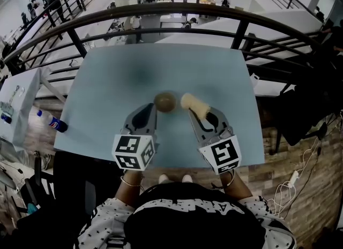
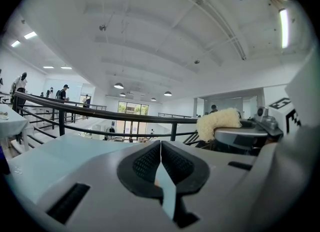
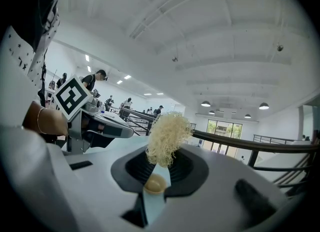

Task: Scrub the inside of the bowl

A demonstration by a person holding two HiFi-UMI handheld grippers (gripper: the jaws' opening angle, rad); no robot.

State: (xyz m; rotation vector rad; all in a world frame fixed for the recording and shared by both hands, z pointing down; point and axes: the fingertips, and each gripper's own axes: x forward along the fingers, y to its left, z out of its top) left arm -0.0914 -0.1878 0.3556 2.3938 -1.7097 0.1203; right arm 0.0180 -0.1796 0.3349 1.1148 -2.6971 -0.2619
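Scrub not begun. Left gripper [image 2: 160, 146] pinched together, empty. Right gripper [image 3: 159, 162] clamped on scrubber [image 3: 167, 136]. Bowl [image 1: 165, 102] at frame centre. Next, likely: scrubber into bowl.

We find the bowl [image 1: 165, 102] on the worktop [image 1: 107, 92] just before the left gripper [image 1: 154, 107]; right of it, the scrubber [image 1: 194, 105] sits between the jaws of the right gripper [image 1: 192, 114].

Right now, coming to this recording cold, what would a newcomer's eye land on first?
First, the pale fibrous scrubber clamped in the right gripper, near the middle of the light blue table. Just left of it sits a small brown bowl, at the tip of the left gripper, whose jaws are together. Nearer the camera, the black-and-white marker cubes on both grippers stand out.
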